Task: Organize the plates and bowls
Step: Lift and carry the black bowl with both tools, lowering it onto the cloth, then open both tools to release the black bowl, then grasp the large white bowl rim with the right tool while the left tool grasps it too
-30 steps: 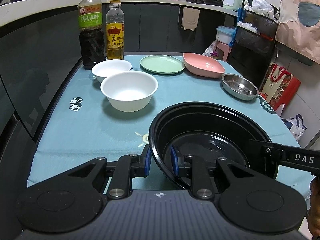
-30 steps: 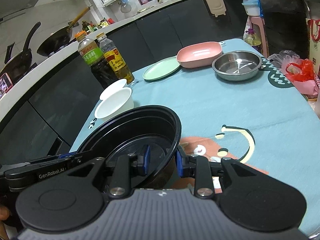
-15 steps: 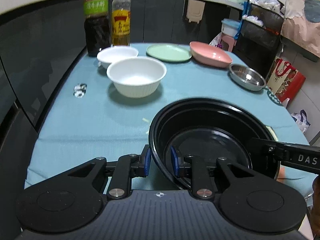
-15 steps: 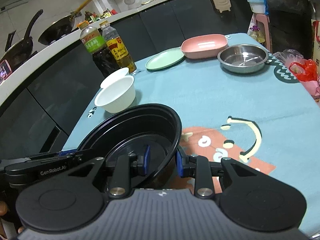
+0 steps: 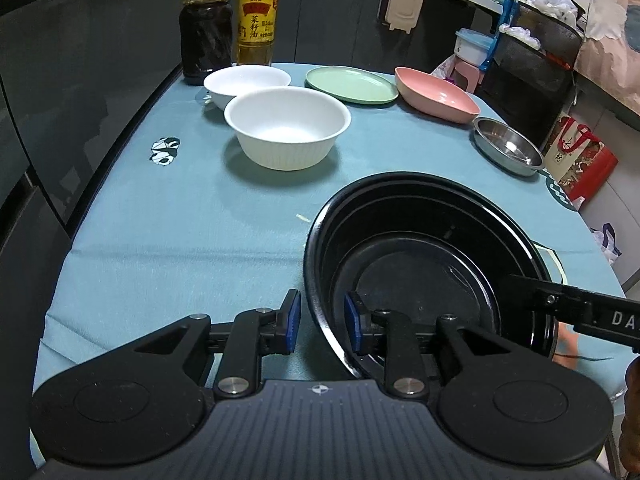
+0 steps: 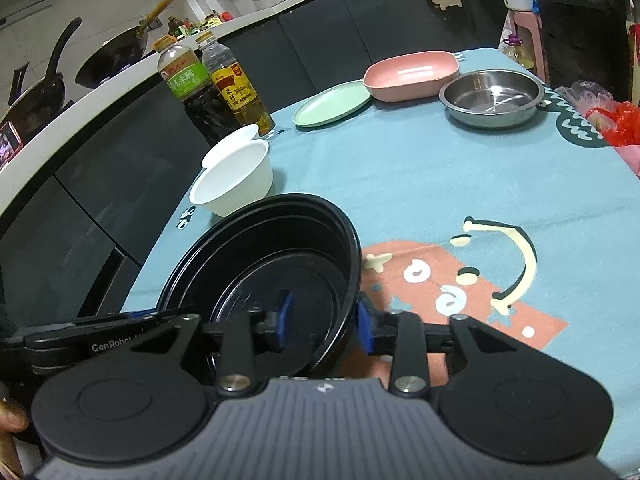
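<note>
A large black bowl [image 5: 420,248] sits near the front of the blue-clothed table [image 5: 180,216]; it also shows in the right wrist view [image 6: 280,248]. My left gripper [image 5: 322,326] straddles its near-left rim, jaws spread with a visible gap. My right gripper [image 6: 324,322] straddles its right rim, jaws also spread. Farther back stand two white bowls [image 5: 286,126], a green plate [image 5: 350,84], a pink dish [image 5: 436,94] and a steel bowl [image 5: 508,146].
A vinegar bottle [image 5: 206,16] and an oil bottle [image 5: 256,16] stand at the table's far left. Dark cabinets [image 5: 60,80] run along the left. A red bag [image 5: 580,160] and a black shelf [image 5: 532,64] stand off the right edge.
Both grippers' jaws have widened around the black bowl's rim, from clamped to gapped. Both cameras have tilted downward, so the table items sit lower and closer in view.
</note>
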Demonstrator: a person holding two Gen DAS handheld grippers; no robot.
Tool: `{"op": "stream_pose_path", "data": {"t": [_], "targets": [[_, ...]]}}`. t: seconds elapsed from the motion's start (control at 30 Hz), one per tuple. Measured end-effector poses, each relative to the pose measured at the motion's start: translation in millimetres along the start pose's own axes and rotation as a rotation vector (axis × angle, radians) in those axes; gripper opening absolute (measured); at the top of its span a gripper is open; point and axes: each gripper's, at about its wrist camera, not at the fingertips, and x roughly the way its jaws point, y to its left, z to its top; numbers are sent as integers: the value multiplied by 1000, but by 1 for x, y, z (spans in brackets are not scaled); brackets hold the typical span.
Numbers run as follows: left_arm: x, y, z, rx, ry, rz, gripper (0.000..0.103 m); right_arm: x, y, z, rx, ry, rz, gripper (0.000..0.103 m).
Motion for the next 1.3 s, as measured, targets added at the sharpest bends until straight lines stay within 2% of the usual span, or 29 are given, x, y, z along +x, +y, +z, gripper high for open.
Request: {"op": "stream_pose_path", "data": {"t": [0.13,0.3,0.53,0.67,0.77,0.87,0.97,1.13,1.3], "targets": [[-3,6,0,-20,-24,-8,22,-1,-3,2,11,-8,-8,33],[-12,16,5,-55,-89,23,23,-9,-9,9,23,-44,-21,34],[-9,26,23,-94,-122,68,24,-12,-12,32,-1,-84,-42,34],[-7,30,31,-116,-132,56,24,-5,-12,44,-13,-83,-45,34],[-8,33,37,-118,-137,11,25,2,-11,51,-27,-74,-42,34],[-5,38,49,-144,-158,62,31,12,-11,60,-30,-53,-31,34],[5,45,62,-182,-169,109,32,24,-4,72,-57,-30,-29,34],[30,50,86,-206,-139,109,32,49,15,92,-133,23,-19,34],[50,53,104,-224,-118,111,32,76,24,111,-152,66,14,34]]}}
